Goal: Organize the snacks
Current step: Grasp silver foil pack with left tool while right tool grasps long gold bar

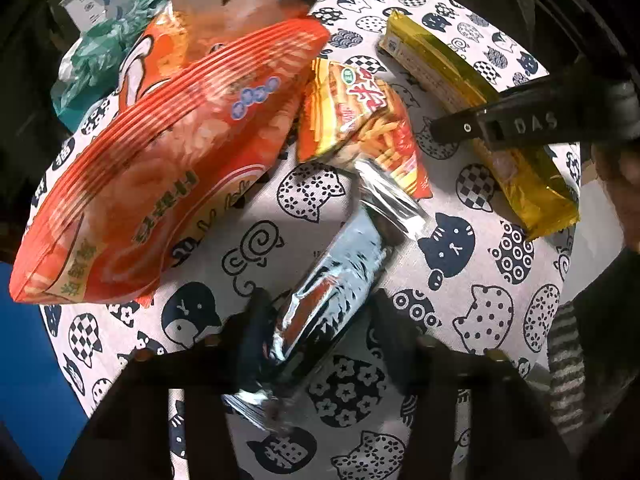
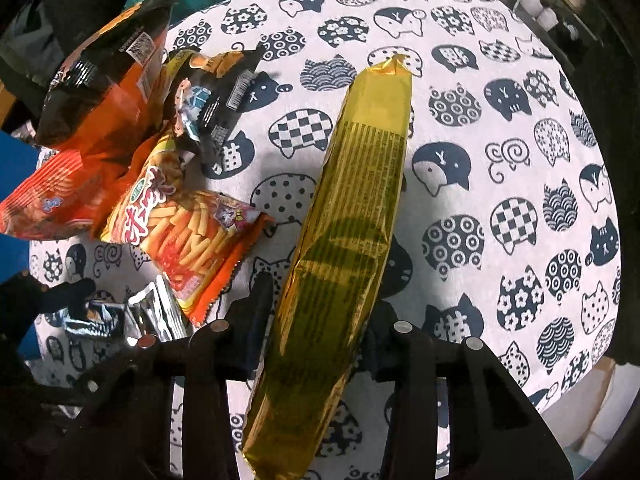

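Gold pkt [image 2: 340, 248] lengthwise btwn right gripper [image 2: 320, 312] fingers, closed in on both sides, prob gripped, far end over the cat-print cloth [image 2: 500, 128]. Silver foil pkt [image 1: 332, 292] likewise pinched in left gripper [image 1: 316, 316], tilted up-right, far end reaching toward small fries bag [image 1: 360, 128]. Fries bag lying just beside big orange chip bag [image 1: 160, 168], touching or overlapping at one edge; can't tell which on top. Dark snack bag [image 2: 216, 92] plus another dark-and-orange bag [image 2: 104, 80] bunched w/ those at cloth's left side in right wrist view. Green plastic bag [image 1: 104, 52] beyond big orange bag, past cloth edge. Progress, by judgement: early to mid; two long pkts in hand, none visibly set in a final spot, no box or tray seen for sorting. Remaining: place both held pkts, then deal w/ loose pile of bags, not yet lined up or grouped.
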### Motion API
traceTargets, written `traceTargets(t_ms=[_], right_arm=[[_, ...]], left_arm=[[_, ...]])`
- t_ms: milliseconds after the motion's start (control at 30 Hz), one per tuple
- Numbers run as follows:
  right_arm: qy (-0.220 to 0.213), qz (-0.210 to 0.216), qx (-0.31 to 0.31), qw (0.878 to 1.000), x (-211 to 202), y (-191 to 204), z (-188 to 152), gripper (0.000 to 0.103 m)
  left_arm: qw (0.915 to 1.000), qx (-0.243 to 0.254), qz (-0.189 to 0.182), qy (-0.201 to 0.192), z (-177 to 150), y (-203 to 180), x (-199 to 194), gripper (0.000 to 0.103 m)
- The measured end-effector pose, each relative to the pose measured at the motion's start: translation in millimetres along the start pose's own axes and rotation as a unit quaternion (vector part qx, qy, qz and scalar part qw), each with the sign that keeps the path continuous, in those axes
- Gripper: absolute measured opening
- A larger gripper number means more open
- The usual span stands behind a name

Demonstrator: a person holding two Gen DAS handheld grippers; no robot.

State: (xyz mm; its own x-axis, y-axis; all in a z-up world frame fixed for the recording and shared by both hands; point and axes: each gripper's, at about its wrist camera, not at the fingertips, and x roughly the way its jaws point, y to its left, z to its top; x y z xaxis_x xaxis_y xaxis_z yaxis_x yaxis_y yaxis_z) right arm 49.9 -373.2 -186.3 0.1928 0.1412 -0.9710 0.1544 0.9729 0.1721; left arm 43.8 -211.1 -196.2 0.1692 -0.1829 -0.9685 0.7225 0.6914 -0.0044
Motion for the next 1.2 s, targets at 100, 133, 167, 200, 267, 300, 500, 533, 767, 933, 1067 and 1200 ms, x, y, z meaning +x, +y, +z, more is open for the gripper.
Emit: traceTargets(t_ms=[100,133,167,200,267,300,500,533,767,933,1067,1200], right_arm=[[-0.004,-0.019,-0.018,1.0,7,20,4,0.034],[-0.003,-0.02,-0.018,1.0,8,25,3,0.034],[-0.003,-0.019,-0.018,1.0,8,26,1,0.032],[-0.003,-0.023,-0.02,1.0,8,28,-1,0.031],[-0.008,-0.032,-0.024,0.999,6,30,-5,0.026],[-0.009,-0.033,-0.025,0.999,5,33,-7,0.026],[-0.021,-0.03,-0.035,0.999,-13,46,-15,0.026],[-0.023,-0.029,-0.035,0.999,-16,47,-16,0.026],[-0.045,-0.024,-0.038,0.998,-41,45,-30,0.026],[-0.063,-0.021,-0.047,0.997,-68,45,-29,0.026],[-0.077,-0.017,-0.056,0.995,-89,51,-35,0.026],[-0.096,-0.012,-0.07,0.993,-106,65,-37,0.026]], left_arm=[[0.9999,-0.008,-0.003,0.005,-2,2,-1,0.031],[0.9999,-0.012,-0.002,0.004,-3,3,-2,0.031],[0.9999,-0.014,-0.001,0.003,-7,7,-1,0.031],[0.9999,-0.017,0.0,0.003,-8,8,-2,0.031],[0.9998,-0.022,0.002,0.0,-13,10,-6,0.031],[0.9997,-0.025,0.003,-0.001,-14,12,-9,0.031],[0.9984,-0.054,-0.001,-0.015,-12,6,-28,0.031],[0.9982,-0.057,-0.002,-0.018,-14,7,-32,0.03],[0.9958,-0.075,0.004,-0.051,-22,13,-63,0.03],[0.9937,-0.088,0.01,-0.068,-26,16,-85,0.03],[0.9912,-0.104,0.01,-0.08,-34,23,-102,0.03],[0.9878,-0.121,0.009,-0.098,-43,33,-124,0.03]])
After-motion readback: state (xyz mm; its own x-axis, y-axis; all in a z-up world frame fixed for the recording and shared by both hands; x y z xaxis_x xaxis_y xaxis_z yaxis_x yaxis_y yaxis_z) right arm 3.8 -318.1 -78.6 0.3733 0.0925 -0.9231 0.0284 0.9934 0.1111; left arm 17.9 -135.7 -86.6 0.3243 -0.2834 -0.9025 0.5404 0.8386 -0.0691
